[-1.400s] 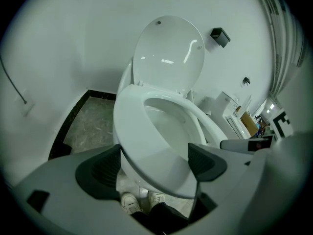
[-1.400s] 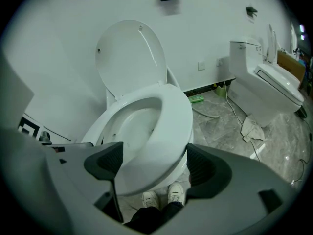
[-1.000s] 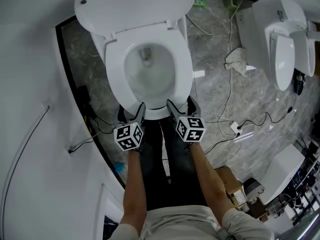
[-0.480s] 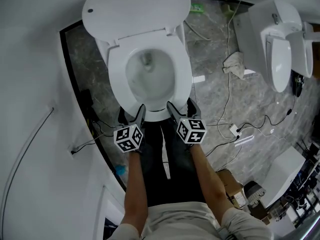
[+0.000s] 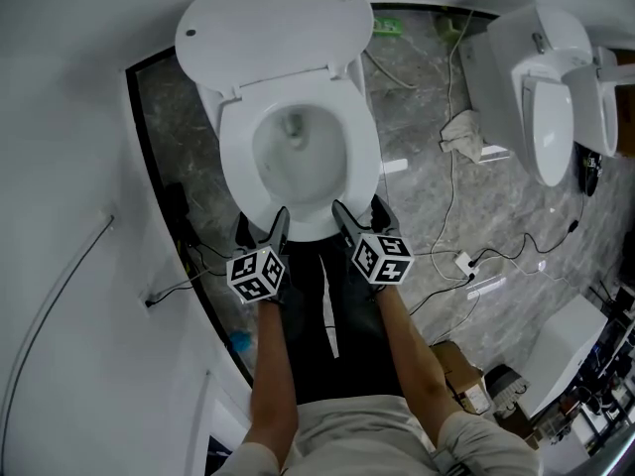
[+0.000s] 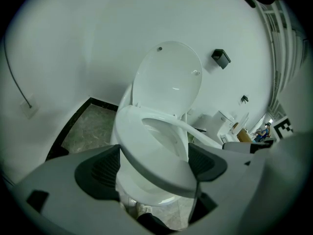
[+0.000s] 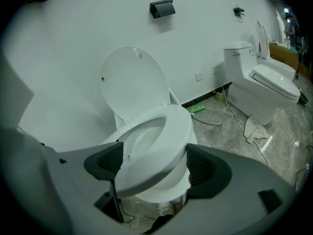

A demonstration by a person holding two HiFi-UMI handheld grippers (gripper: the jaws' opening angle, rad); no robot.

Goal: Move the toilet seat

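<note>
A white toilet stands against the wall with its lid (image 5: 273, 23) raised and its seat (image 5: 363, 157) lying down on the bowl. My left gripper (image 5: 261, 226) and right gripper (image 5: 362, 214) hover side by side at the seat's front edge, both open. In the left gripper view the seat's front rim (image 6: 146, 153) lies between the spread jaws of the left gripper (image 6: 152, 166), with the lid (image 6: 168, 77) upright behind. In the right gripper view the right gripper (image 7: 152, 164) likewise straddles the seat (image 7: 173, 131). Neither pair of pads visibly touches it.
A second toilet (image 5: 551, 87) stands at the right. A crumpled rag (image 5: 464, 127), a green object (image 5: 390, 26) and white cables (image 5: 456, 256) lie on the grey marble floor. A white wall (image 5: 69, 167) is close on the left. Boxes (image 5: 466, 365) sit lower right.
The head view has shifted a little, so the toilet sits slightly further right and lower in it. Both grippers stay open at the seat's front edge.
</note>
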